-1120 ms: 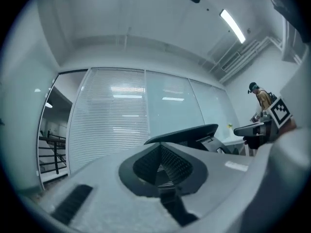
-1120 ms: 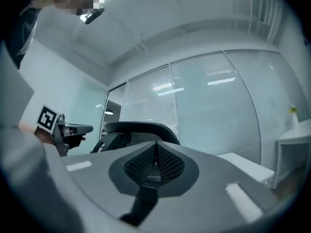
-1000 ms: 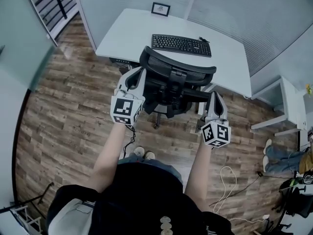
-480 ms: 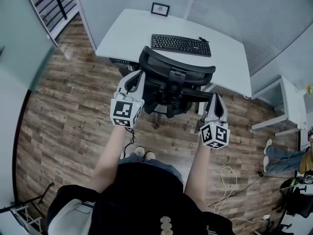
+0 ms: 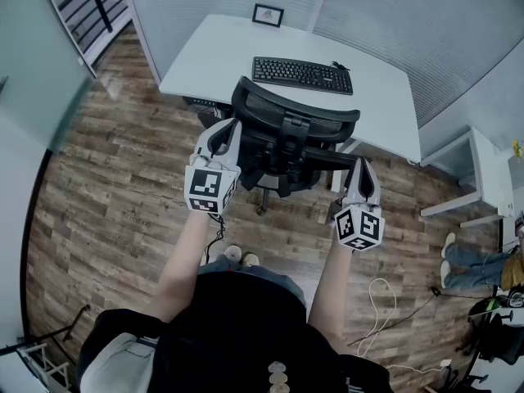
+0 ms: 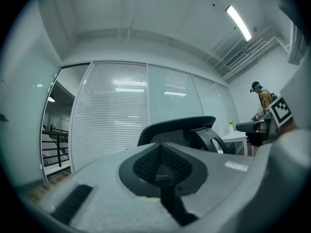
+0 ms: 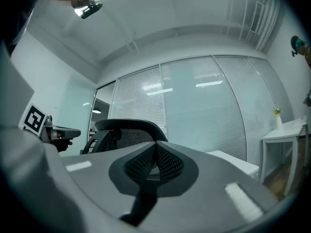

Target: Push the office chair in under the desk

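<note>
The black mesh office chair [image 5: 291, 133] stands with its back toward me and its seat partly under the white desk [image 5: 205, 56]. My left gripper [image 5: 228, 133] is shut and empty, its tip at the chair's left side. My right gripper [image 5: 361, 166] is also shut and empty, by the chair's right armrest. Contact with the chair cannot be told from the head view. In the left gripper view the shut jaws [image 6: 160, 152] point past the chair back [image 6: 177, 127]. In the right gripper view the shut jaws [image 7: 155, 152] sit right of the chair back [image 7: 127, 129].
A black keyboard [image 5: 303, 74] and a small picture frame [image 5: 268, 15] lie on the desk. A white side table [image 5: 485, 170] stands at the right, with another person's legs [image 5: 467, 264] near it. A white cable [image 5: 378, 301] loops on the wood floor. Blind-covered glass walls stand behind the desk.
The chair and both grippers have crept slightly forward toward the desk. Both grippers stay shut.
</note>
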`<state>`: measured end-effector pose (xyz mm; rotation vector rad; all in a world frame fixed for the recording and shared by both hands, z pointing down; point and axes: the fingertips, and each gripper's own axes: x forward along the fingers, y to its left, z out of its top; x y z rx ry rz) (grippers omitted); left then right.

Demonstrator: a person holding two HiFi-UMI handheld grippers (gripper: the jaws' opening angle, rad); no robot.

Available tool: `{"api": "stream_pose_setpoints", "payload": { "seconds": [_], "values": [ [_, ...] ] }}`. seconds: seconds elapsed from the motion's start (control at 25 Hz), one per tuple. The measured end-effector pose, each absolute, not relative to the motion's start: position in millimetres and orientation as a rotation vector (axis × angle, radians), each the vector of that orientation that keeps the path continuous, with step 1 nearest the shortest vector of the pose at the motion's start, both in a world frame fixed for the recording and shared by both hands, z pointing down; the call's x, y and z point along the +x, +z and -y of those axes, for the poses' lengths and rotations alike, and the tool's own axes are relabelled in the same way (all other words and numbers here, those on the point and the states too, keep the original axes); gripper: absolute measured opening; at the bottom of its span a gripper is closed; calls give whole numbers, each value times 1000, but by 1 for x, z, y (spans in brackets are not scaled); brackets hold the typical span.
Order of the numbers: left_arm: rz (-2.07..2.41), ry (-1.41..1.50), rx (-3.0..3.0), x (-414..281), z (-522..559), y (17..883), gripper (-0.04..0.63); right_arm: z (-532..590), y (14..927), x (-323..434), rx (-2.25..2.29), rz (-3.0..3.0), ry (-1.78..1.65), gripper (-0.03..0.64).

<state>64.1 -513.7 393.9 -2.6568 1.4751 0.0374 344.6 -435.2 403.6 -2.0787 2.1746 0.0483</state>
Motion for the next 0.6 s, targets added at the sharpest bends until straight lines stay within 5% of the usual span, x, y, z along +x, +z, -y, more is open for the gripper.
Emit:
{"api": "stream_pose_setpoints", "payload": {
  "seconds": [0.6],
  "values": [
    [-1442, -10, -2651, 70, 512, 398, 8, 436, 406, 344, -2083, -2184, 33, -8]
  ]
}}
